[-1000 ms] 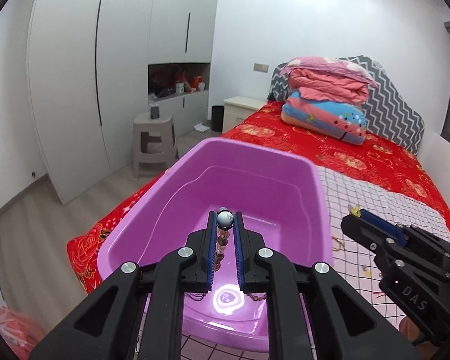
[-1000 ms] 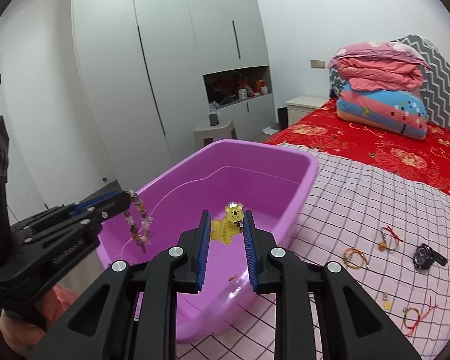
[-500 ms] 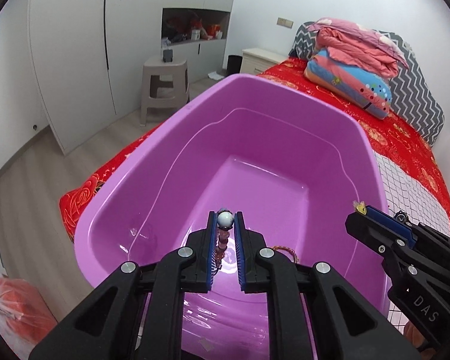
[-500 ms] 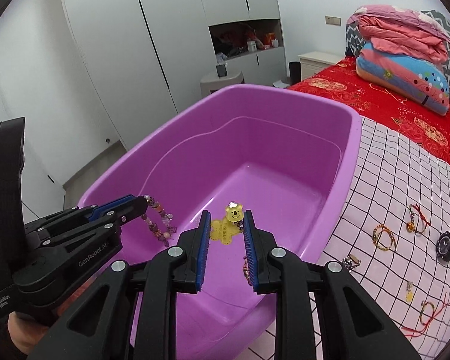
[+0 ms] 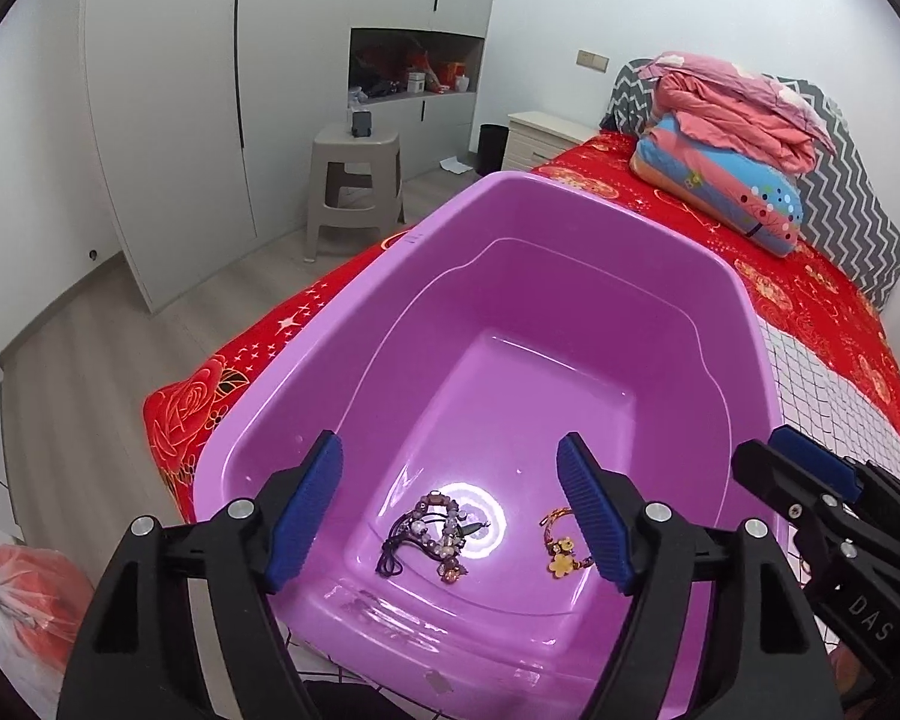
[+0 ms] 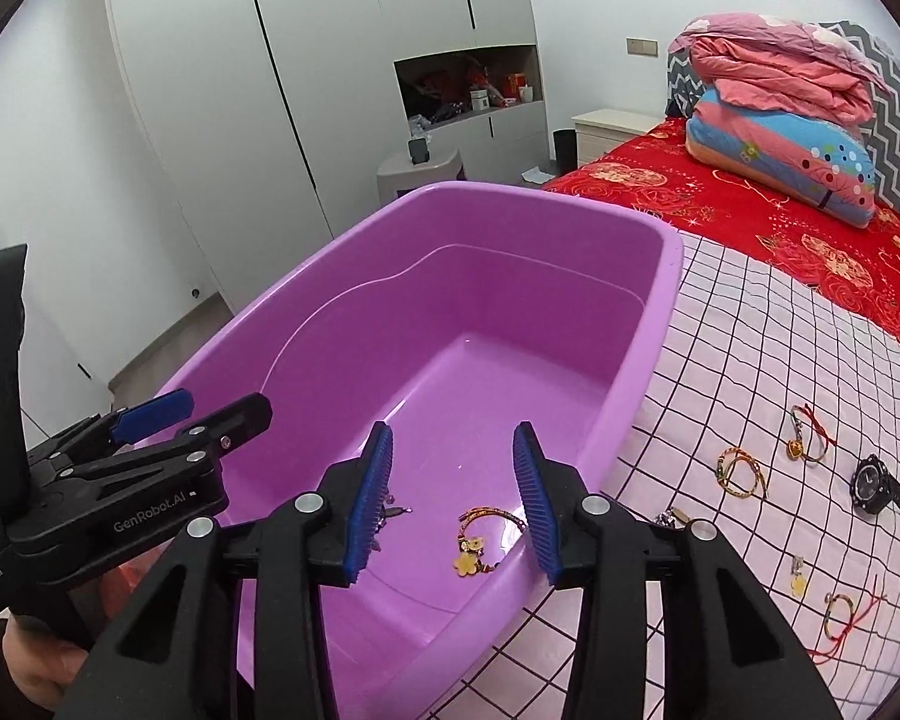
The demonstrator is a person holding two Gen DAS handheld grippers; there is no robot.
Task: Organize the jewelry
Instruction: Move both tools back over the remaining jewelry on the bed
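Note:
A purple plastic tub [image 5: 570,252] [image 6: 510,222] sits on the bed. On its floor lie a beaded bracelet with a dark cord [image 5: 435,531] and a gold charm bracelet with a yellow bear [image 5: 561,546] [image 6: 477,540]. My left gripper [image 5: 450,510] is open and empty above the tub's near end. My right gripper [image 6: 453,492] is open and empty over the tub too. Each gripper shows in the other's view: the right one [image 5: 834,510] and the left one [image 6: 168,426].
Several loose bracelets [image 6: 741,471] and a black watch [image 6: 876,483] lie on the pink checked cloth [image 6: 780,348] right of the tub. Folded quilts [image 6: 780,96] sit at the bed's head. A grey stool [image 5: 354,180] stands by the wardrobe.
Both grippers have opened. The beaded bracelet left my left gripper and the yellow bear bracelet left my right gripper; both now lie on the tub floor.

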